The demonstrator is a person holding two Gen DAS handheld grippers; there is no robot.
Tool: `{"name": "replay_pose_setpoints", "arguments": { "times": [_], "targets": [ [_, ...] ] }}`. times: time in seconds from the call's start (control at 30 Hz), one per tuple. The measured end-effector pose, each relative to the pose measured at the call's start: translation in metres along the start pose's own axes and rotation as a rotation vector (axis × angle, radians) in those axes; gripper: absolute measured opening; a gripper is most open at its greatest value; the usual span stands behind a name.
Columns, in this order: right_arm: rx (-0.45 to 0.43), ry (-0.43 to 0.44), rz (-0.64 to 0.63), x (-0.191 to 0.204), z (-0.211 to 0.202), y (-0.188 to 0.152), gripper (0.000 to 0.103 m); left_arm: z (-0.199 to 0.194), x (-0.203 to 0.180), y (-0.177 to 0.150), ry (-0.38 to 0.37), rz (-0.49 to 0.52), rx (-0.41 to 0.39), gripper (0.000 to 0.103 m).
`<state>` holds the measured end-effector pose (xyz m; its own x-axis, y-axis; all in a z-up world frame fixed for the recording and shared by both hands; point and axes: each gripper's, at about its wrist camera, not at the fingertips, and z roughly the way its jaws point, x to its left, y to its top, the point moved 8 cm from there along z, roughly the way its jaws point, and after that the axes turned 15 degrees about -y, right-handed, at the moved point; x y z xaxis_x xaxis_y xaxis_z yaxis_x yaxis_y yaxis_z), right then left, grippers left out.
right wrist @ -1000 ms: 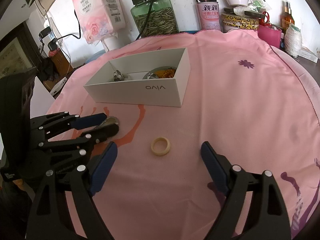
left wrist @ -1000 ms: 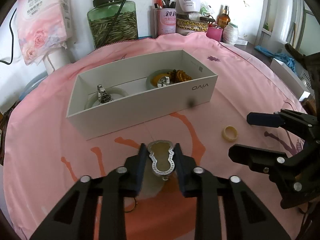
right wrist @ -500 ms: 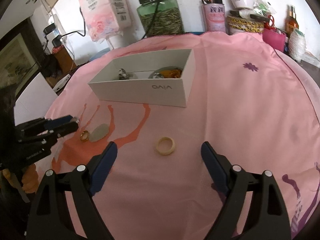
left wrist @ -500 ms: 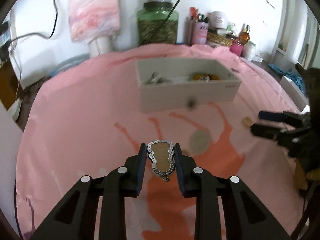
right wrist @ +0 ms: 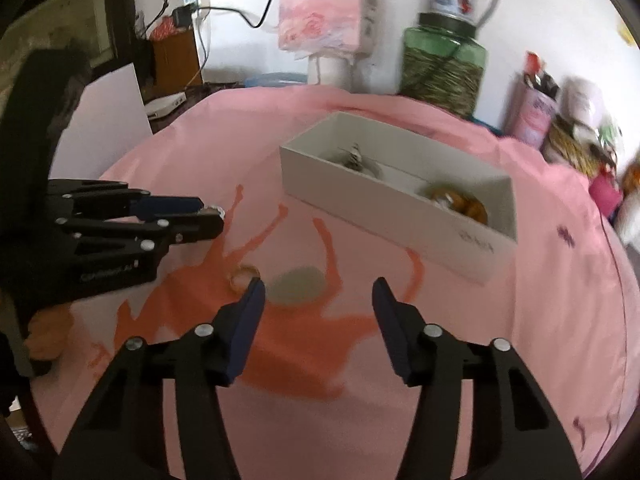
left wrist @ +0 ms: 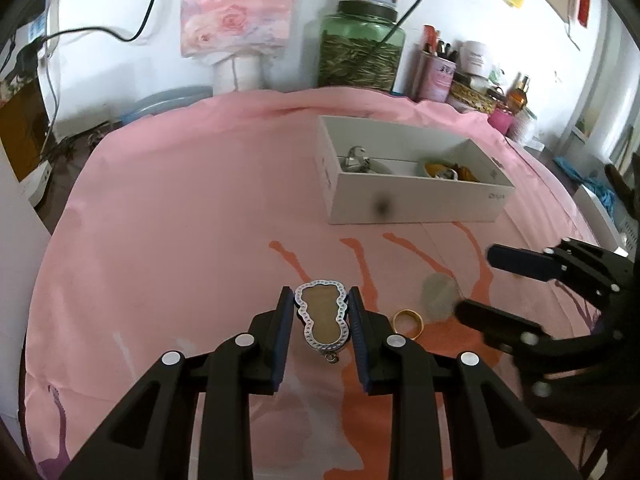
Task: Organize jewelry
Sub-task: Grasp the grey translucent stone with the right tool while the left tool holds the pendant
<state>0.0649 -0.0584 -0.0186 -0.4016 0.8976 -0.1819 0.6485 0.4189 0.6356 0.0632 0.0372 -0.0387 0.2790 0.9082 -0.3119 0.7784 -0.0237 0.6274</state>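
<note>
My left gripper (left wrist: 318, 300) is shut on a gourd-shaped pendant (left wrist: 322, 318) with a studded silver rim, held just above the pink cloth. In the right wrist view the left gripper (right wrist: 214, 214) shows at the left. A gold ring (left wrist: 408, 322) and a flat grey-green oval piece (left wrist: 440, 296) lie on the cloth to its right. My right gripper (right wrist: 318, 286) hovers over that oval piece (right wrist: 298, 285), and its jaws are closing without touching it. The gold ring (right wrist: 244, 274) lies just outside its left finger. A white box (left wrist: 416, 204) further back holds silver and orange jewelry.
Along the wall stand a green glass jar (left wrist: 360, 56), a pink tissue pack (left wrist: 236, 4), a pink pen cup (left wrist: 438, 76) and small bottles. A white board (right wrist: 116, 108) leans at the table's left edge. The white box (right wrist: 384, 200) sits beyond both grippers.
Both grippers have swung left across the cloth. The right gripper's jaws have narrowed and now hang over the oval piece; the cream ring has left view. The left still holds the pendant.
</note>
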Motion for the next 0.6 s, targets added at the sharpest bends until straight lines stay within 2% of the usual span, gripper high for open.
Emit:
{"name": "replay_pose_setpoints", "arguments": {
  "times": [0.07,0.17,0.37,0.43,0.6],
  "targets": [
    [0.019,-0.018,-0.008,0.004,0.011,0.005,0.042,0.001,0.002,0.000,-0.005,-0.008,0.005,0.028],
    [0.044,-0.020,-0.011,0.006,0.023,0.004,0.040,0.004,0.000,-0.001,-0.014,-0.007,0.017,0.028],
    [0.057,-0.052,-0.042,-0.015,0.013,-0.015,0.039,0.007,-0.004,-0.002,-0.024,0.004,0.028,0.028],
    [0.063,-0.072,-0.024,-0.030,0.009,-0.025,0.039,0.009,-0.005,-0.004,-0.026,0.005,0.036,0.028],
    [0.051,-0.024,0.073,-0.055,-0.003,-0.038,0.040,0.013,-0.010,-0.006,-0.022,0.031,0.053,0.028]
  ]
}}
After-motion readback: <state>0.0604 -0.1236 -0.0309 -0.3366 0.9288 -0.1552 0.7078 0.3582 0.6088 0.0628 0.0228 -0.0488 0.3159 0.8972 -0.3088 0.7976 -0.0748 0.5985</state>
